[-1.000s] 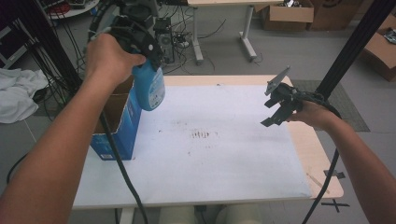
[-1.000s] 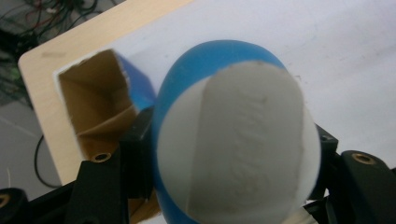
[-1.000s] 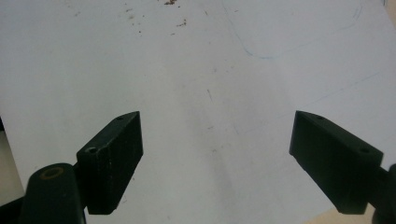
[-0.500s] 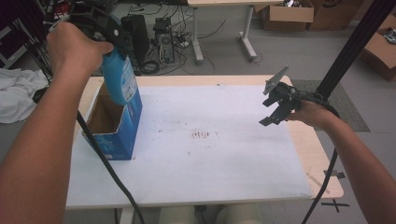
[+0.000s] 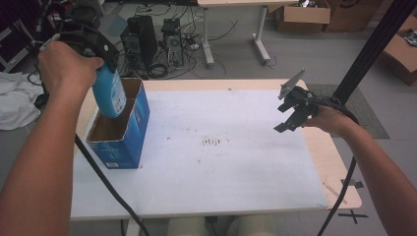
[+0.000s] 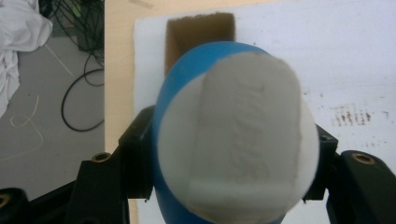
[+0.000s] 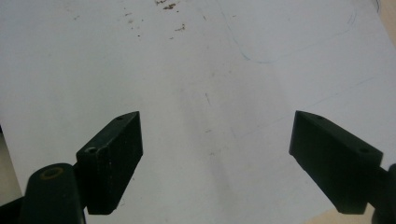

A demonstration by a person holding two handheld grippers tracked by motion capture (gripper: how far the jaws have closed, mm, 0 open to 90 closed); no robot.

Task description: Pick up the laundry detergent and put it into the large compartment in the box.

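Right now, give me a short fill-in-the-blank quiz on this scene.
1. The left tool is shut on a blue ____.
2. The bottle hangs over an open blue ____.
3. The jaws of the right tool stand ____.
4. The box stands on a white ____.
Missing words: bottle; box; open; sheet.

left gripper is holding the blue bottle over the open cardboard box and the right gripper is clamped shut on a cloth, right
Not quite. The right gripper is open and holds nothing: the right gripper view shows its jaws wide apart over the bare white table. The rest stands: the left gripper is shut on the blue bottle, which hangs over the open cardboard box, as the high view shows.
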